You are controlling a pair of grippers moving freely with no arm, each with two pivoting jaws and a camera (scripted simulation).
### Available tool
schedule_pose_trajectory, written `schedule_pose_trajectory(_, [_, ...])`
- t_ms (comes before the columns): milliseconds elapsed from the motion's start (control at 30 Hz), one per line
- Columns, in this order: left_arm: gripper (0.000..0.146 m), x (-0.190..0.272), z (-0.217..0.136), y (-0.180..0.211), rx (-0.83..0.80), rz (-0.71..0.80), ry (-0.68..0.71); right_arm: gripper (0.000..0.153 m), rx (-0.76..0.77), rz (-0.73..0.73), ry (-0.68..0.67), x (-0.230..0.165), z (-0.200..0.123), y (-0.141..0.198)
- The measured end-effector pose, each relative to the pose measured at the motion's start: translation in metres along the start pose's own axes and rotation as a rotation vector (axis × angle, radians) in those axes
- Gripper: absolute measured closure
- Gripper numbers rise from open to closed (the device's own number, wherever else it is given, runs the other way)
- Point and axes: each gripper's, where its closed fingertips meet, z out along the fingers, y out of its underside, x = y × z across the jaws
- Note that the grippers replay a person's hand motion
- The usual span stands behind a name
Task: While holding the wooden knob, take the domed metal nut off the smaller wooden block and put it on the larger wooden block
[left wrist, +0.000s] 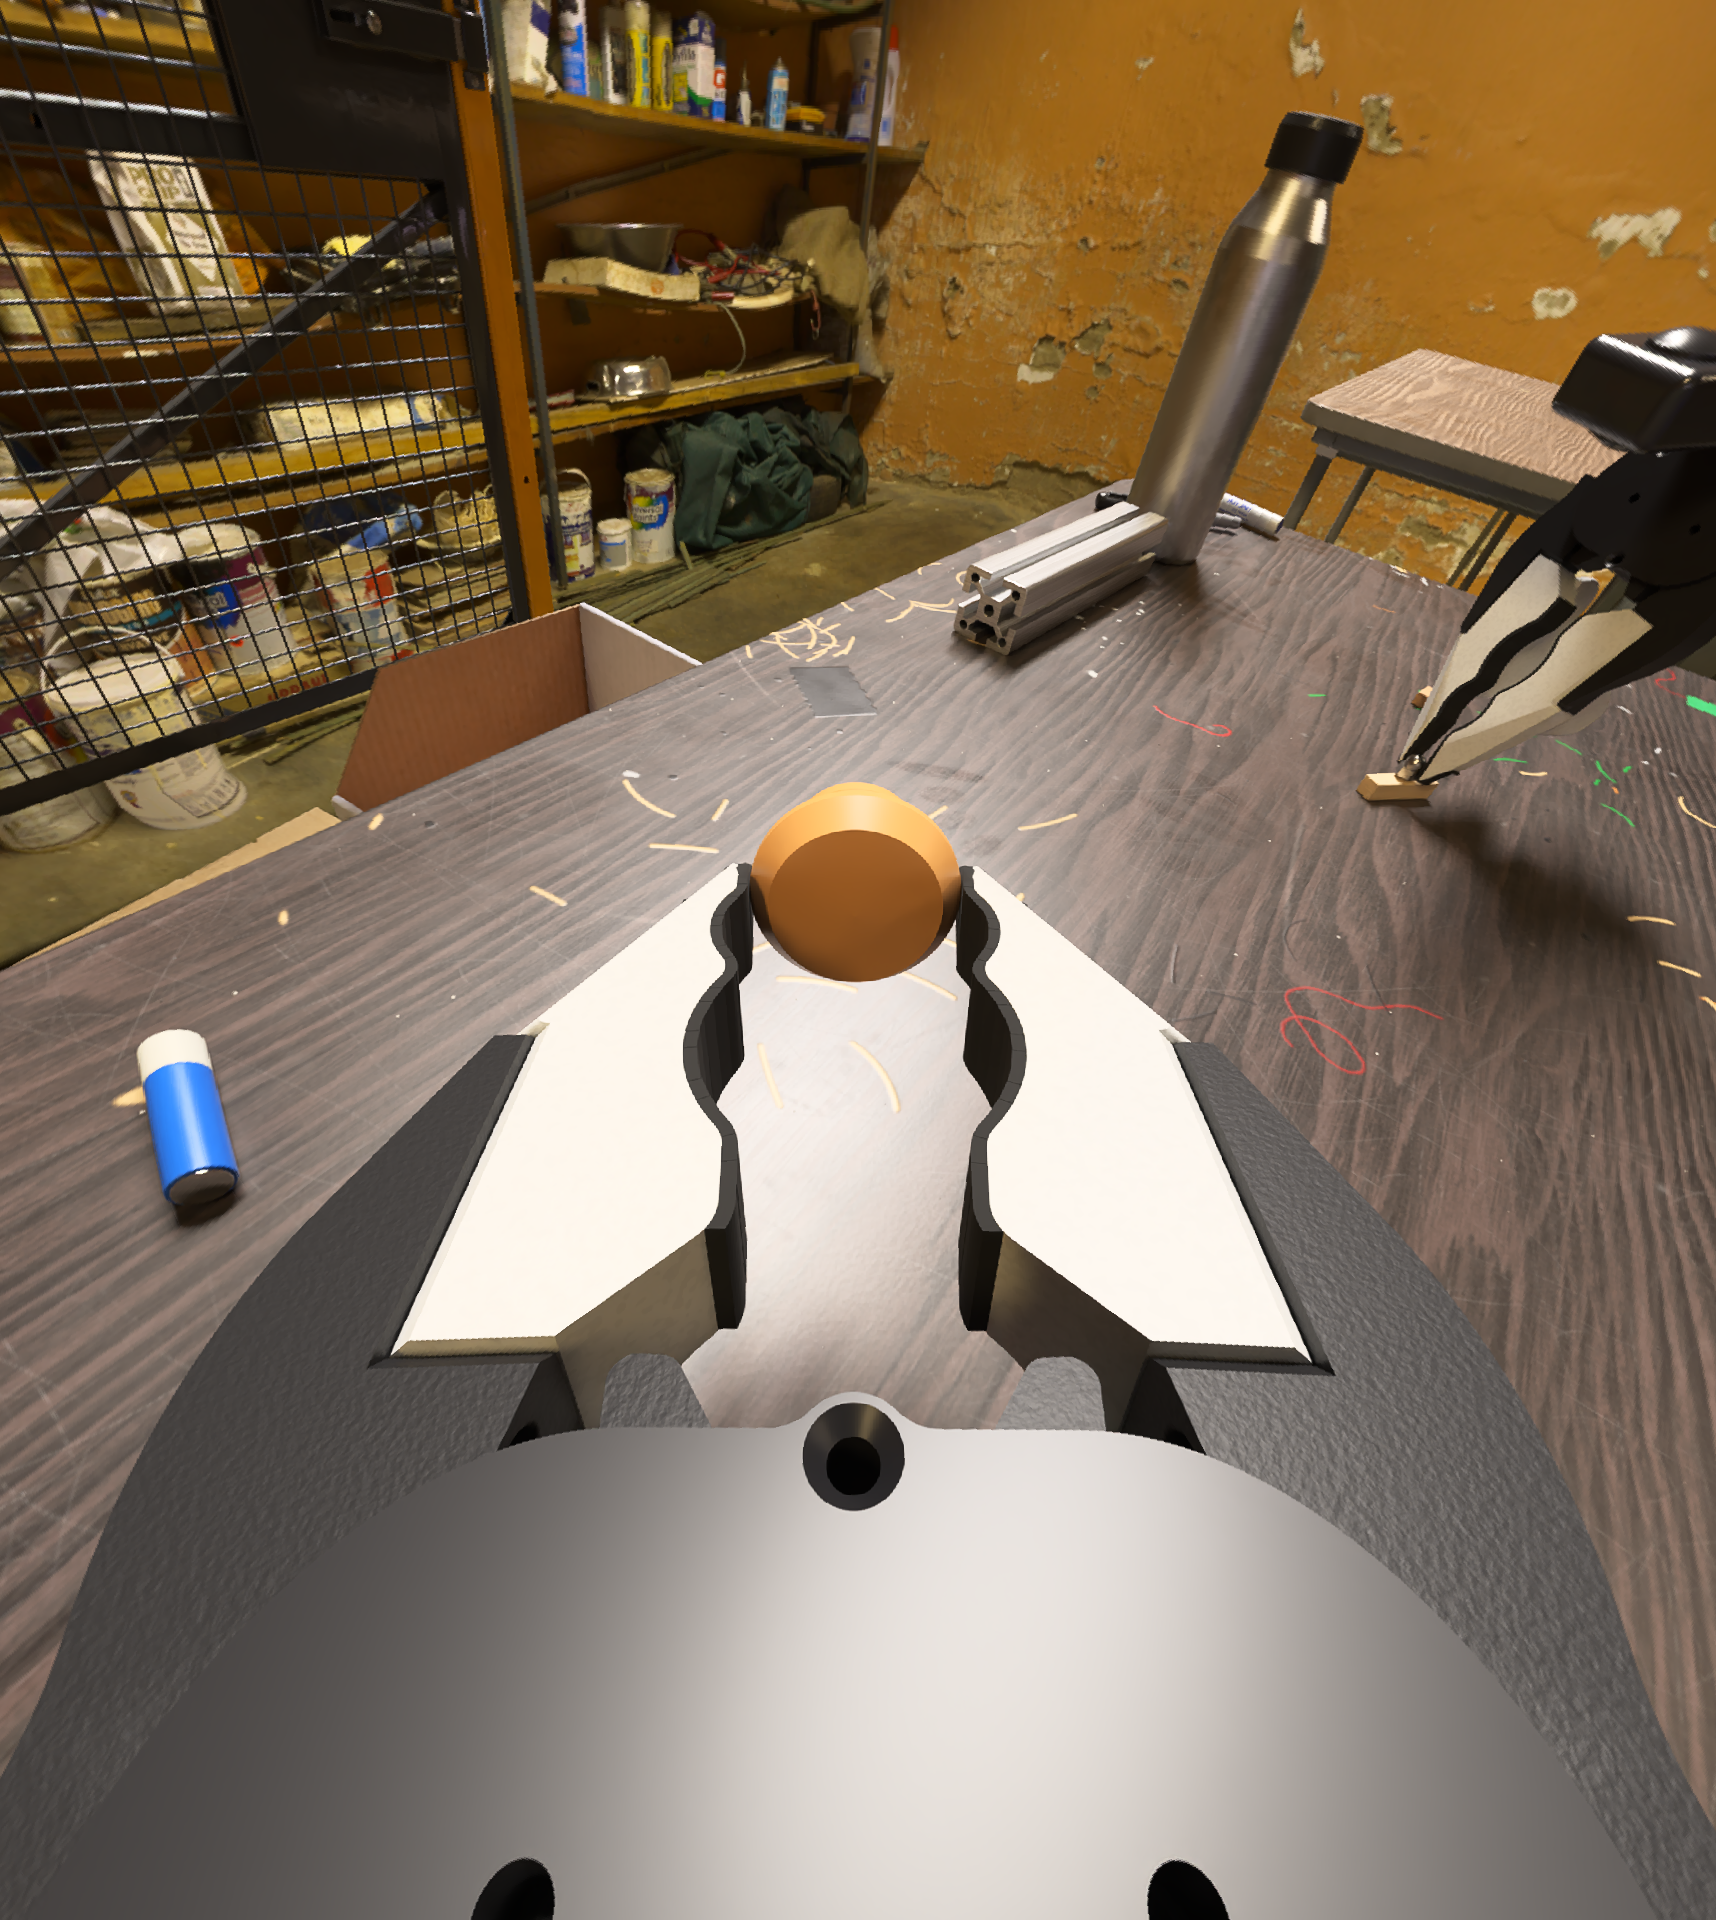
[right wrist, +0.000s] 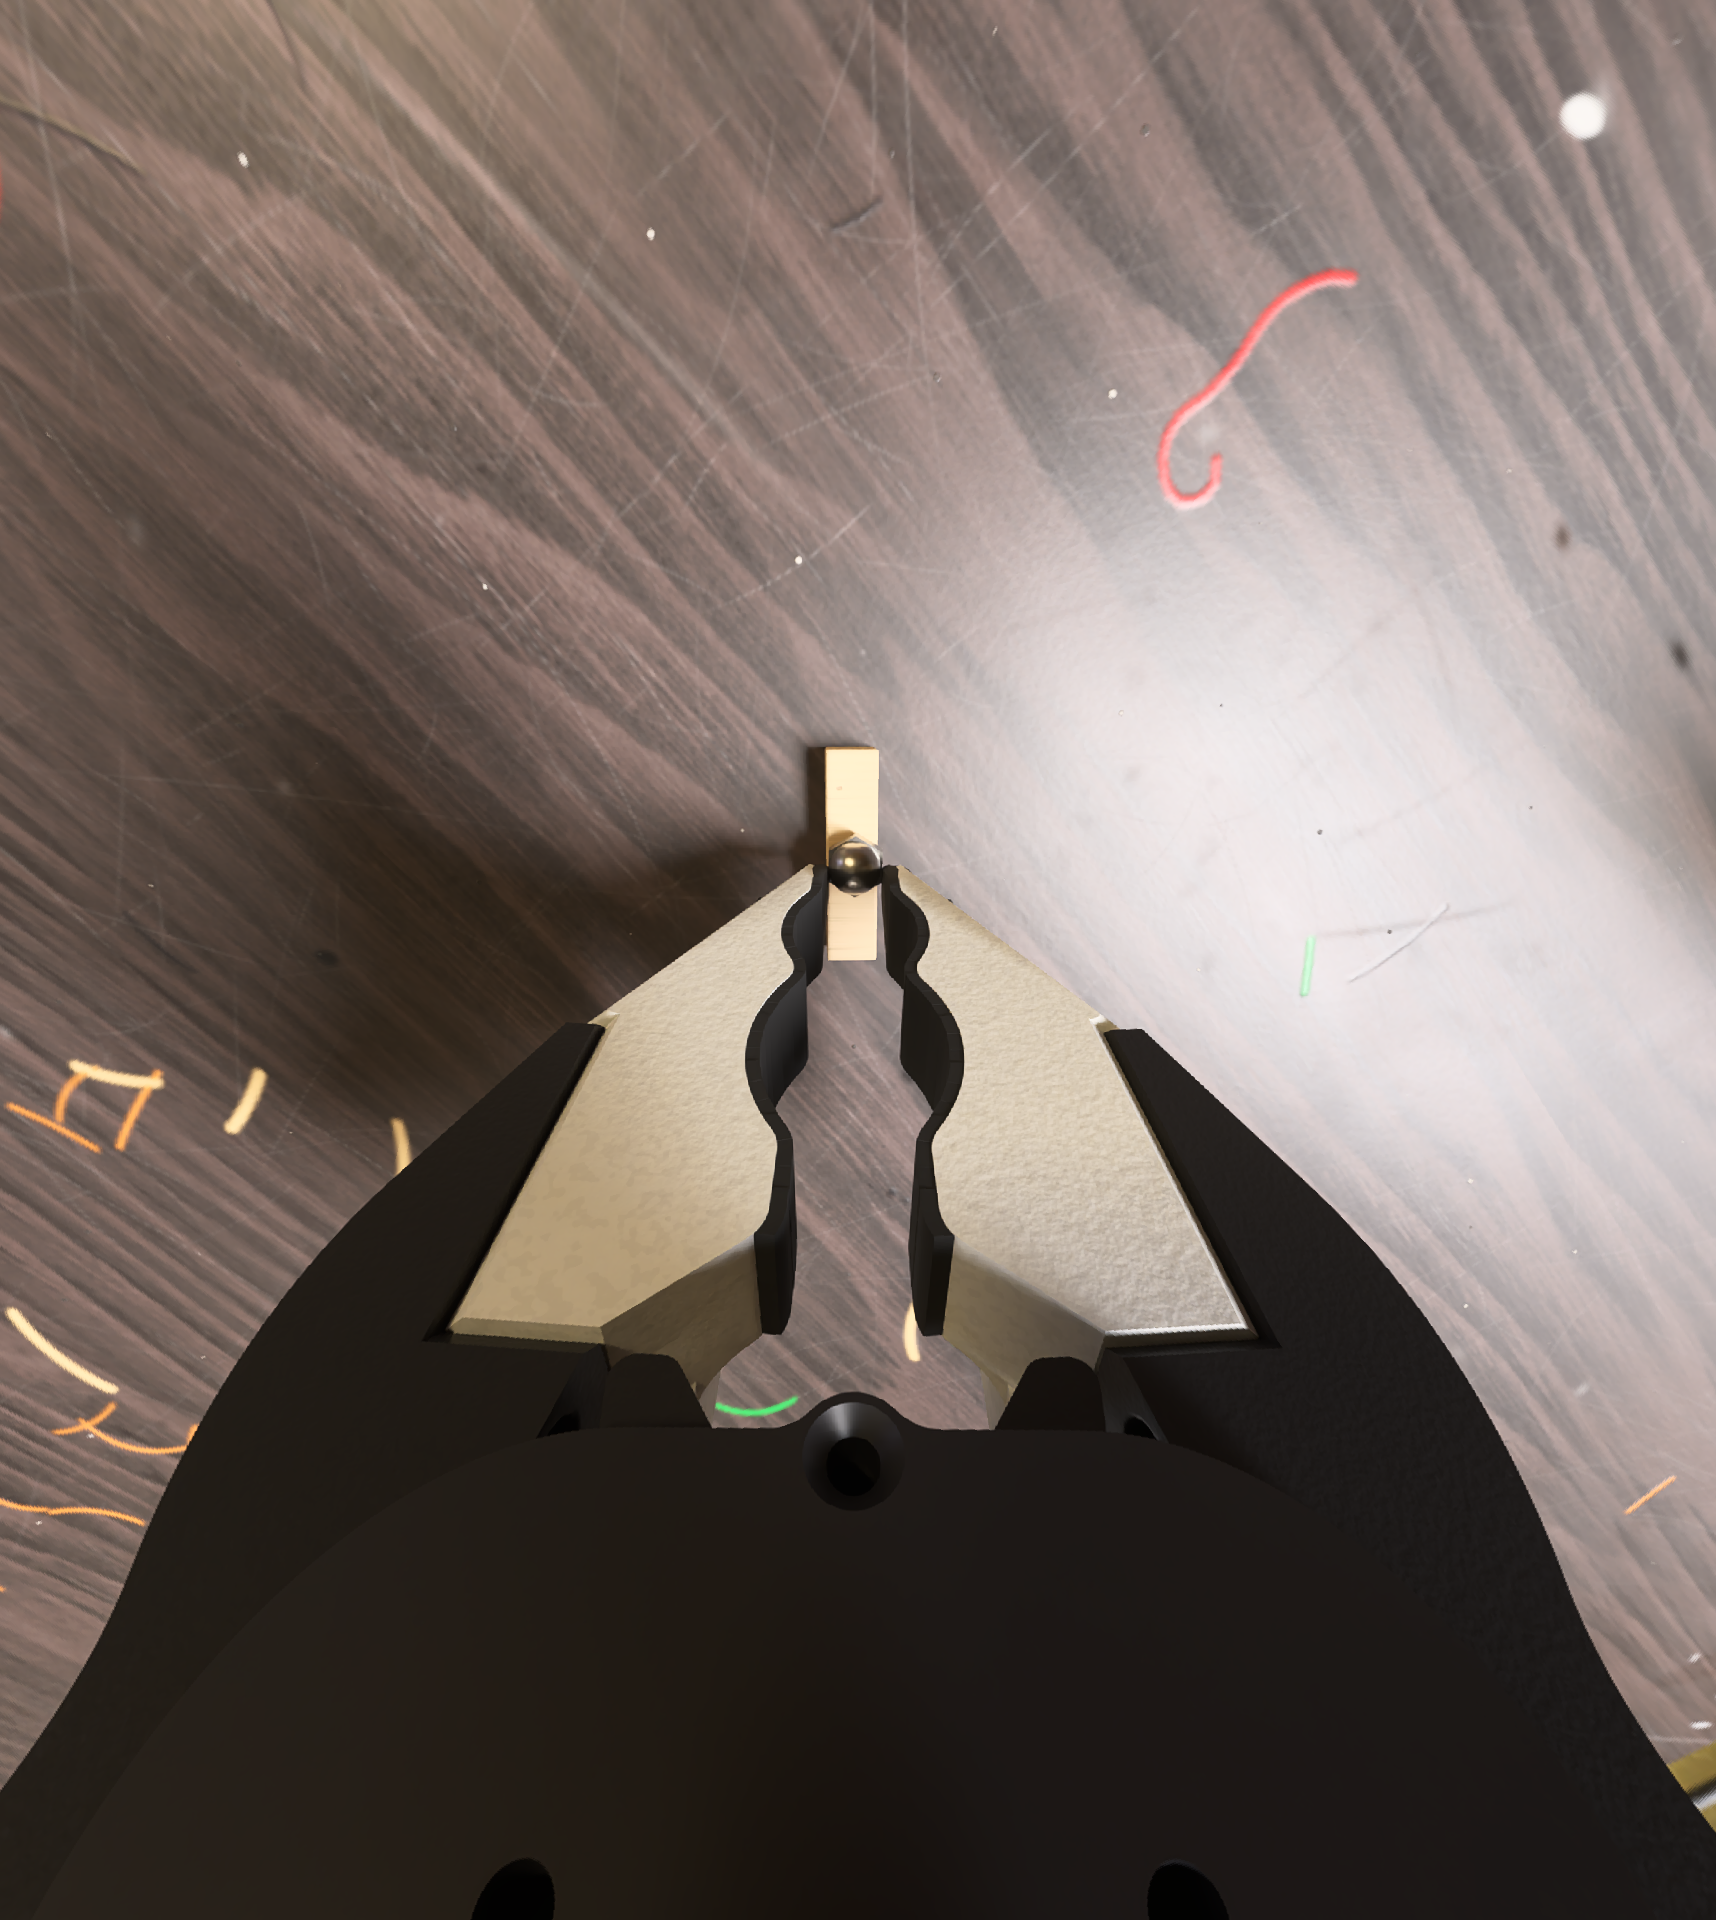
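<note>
Though the right wrist view frames only scratched worktop [right wrist: 418, 520], it shows the nut [right wrist: 854, 864] clearly: a small shiny dome sitting on a pale block [right wrist: 851, 790], pinched between the tips of the right gripper [right wrist: 854, 883], whose jaws are drawn narrow onto it. The block is a thin strip whose long axis runs straight away from the camera; its near end shows between the jaws. Which of the two blocks this is cannot be told from here.

From the left wrist view the same gripper [left wrist: 1417, 769] angles down onto that block [left wrist: 1394, 790], the nut there too small to make out. A second tan piece peeks out behind its fingers, mostly hidden. The left gripper [left wrist: 854, 894] holds the knob [left wrist: 854, 883] above the worktop, jaws clamped on its sides, flat face toward the camera. A blue tube [left wrist: 187, 1117], an aluminium bar [left wrist: 1062, 582] and a metal bottle [left wrist: 1238, 343] appear only here.
</note>
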Motion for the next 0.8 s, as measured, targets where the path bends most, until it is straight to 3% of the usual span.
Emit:
schedule_pose_trajectory(67, [0.107,-0.002,-0.002,0.003,0.002,-0.010,0.000,0.142,-0.017,-0.018,0.005,-0.001,0.002,0.001])
schedule_pose_trajectory(167, [0.107,-0.005,-0.003,0.006,0.000,-0.022,-0.004,0.113,-0.022,-0.033,0.004,-0.003,0.006,0.001])
schedule_pose_trajectory(467, [0.107,-0.006,-0.001,0.007,-0.011,-0.021,-0.004,0.093,0.052,-0.066,0.053,-0.005,-0.004,-0.005])
schedule_pose_trajectory(533, [0.107,-0.006,0.001,0.007,-0.017,-0.022,-0.009,0.092,0.153,-0.027,0.004,-0.013,-0.026,-0.013])
schedule_pose_trajectory(633, [0.107,-0.007,0.006,0.005,-0.029,-0.026,-0.021,0.096,0.375,0.051,-0.037,-0.007,-0.094,-0.020])
schedule_pose_trajectory(733, [0.107,-0.007,0.015,-0.003,-0.020,-0.037,-0.029,0.100,0.479,0.081,0.086,0.029,-0.162,0.007])
schedule_pose_trajectory(800, [0.107,-0.007,0.024,-0.012,-0.009,-0.049,-0.041,0.105,0.455,0.032,0.134,0.057,-0.183,0.035])
